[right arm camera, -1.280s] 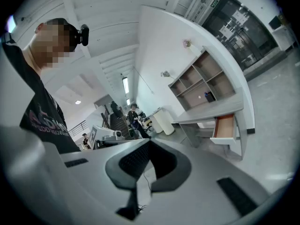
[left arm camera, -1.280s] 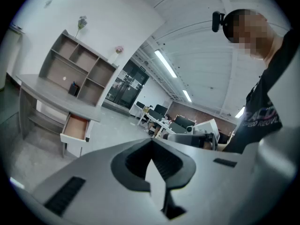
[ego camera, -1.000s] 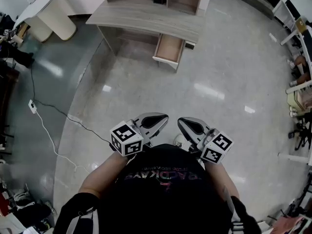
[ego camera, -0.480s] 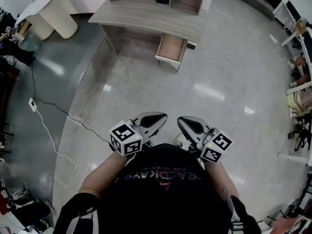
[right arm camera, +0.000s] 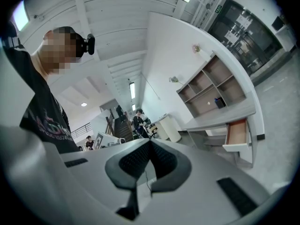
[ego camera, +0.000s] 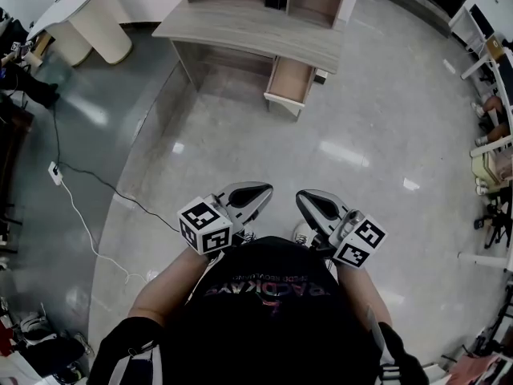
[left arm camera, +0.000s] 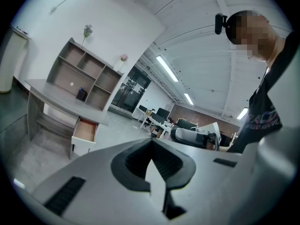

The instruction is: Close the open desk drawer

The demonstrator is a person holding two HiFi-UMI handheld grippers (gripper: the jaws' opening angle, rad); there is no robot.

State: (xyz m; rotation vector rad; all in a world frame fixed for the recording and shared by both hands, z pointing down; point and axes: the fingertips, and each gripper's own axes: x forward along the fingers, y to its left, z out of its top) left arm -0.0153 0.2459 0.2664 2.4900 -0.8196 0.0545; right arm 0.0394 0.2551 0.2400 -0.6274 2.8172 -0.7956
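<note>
A grey wooden desk (ego camera: 248, 30) stands at the far side of the floor, with a shelf unit on top. Its drawer (ego camera: 290, 83) is pulled out at the desk's right end and looks empty inside. The drawer (left arm camera: 85, 131) shows at left in the left gripper view, and the drawer (right arm camera: 238, 135) at right in the right gripper view. My left gripper (ego camera: 258, 192) and right gripper (ego camera: 308, 200) are held close to my body, far from the desk. Both are shut with nothing between the jaws.
A white round table (ego camera: 76, 10) stands at the far left. A white cable (ego camera: 80, 215) and a black one run across the floor at left. Chairs and desks (ego camera: 493, 95) line the right edge. Glossy floor lies between me and the desk.
The desk and drawer have shifted slightly right and down in the head view. Both grippers stay shut and close to my body.
</note>
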